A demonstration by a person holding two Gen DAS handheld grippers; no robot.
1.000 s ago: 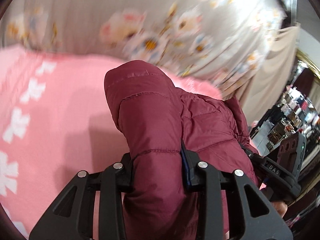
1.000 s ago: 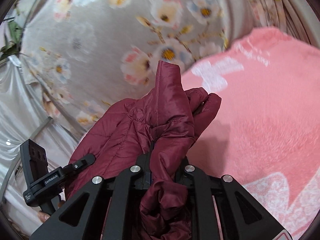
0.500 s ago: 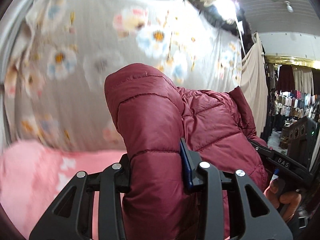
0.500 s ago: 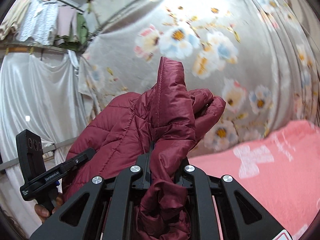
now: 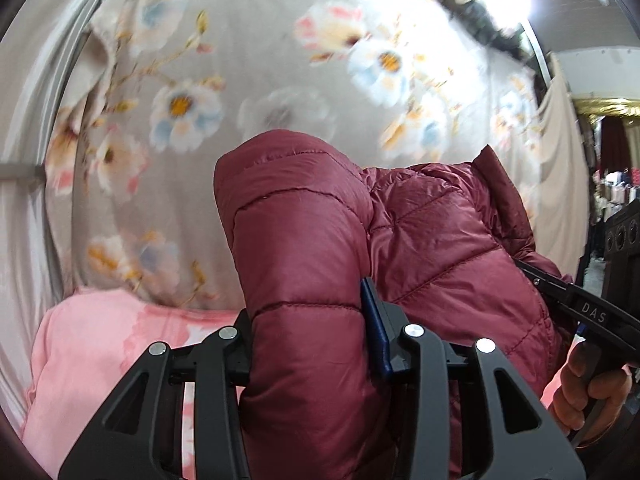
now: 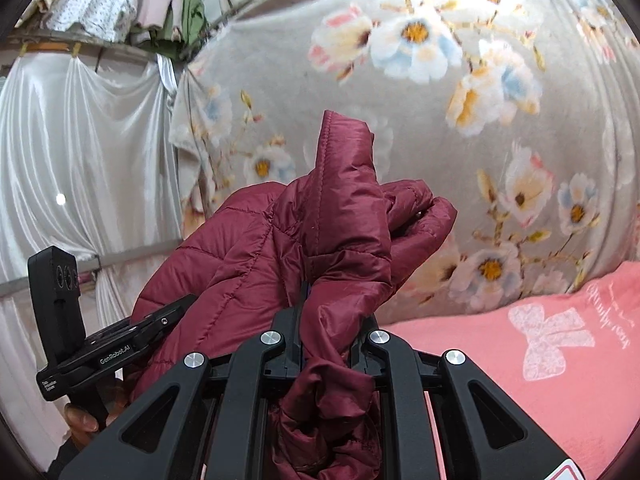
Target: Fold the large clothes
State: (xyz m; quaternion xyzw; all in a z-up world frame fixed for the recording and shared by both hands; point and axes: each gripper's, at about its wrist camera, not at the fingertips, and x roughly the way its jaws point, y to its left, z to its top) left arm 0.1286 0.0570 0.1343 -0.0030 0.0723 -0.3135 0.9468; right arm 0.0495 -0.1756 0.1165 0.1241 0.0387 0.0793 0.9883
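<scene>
A maroon quilted puffer jacket (image 5: 304, 240) is held up in the air between both grippers. My left gripper (image 5: 310, 320) is shut on a thick padded fold of it. My right gripper (image 6: 332, 320) is shut on a thinner bunched edge of the jacket (image 6: 344, 216). Each gripper shows in the other's view: the right one at the far right of the left wrist view (image 5: 592, 316), the left one at the lower left of the right wrist view (image 6: 116, 348). The jacket's lower part hangs out of sight below the jaws.
A pink blanket with white bows (image 6: 540, 340) covers the surface below; it also shows in the left wrist view (image 5: 100, 344). A grey floral cloth (image 5: 280, 80) hangs behind. White drapes (image 6: 80, 140) hang at the left, shop racks (image 5: 616, 184) at the far right.
Both grippers have lifted the jacket up from just over the pink blanket. The views now tilt up toward the floral cloth. Both grips are unchanged.
</scene>
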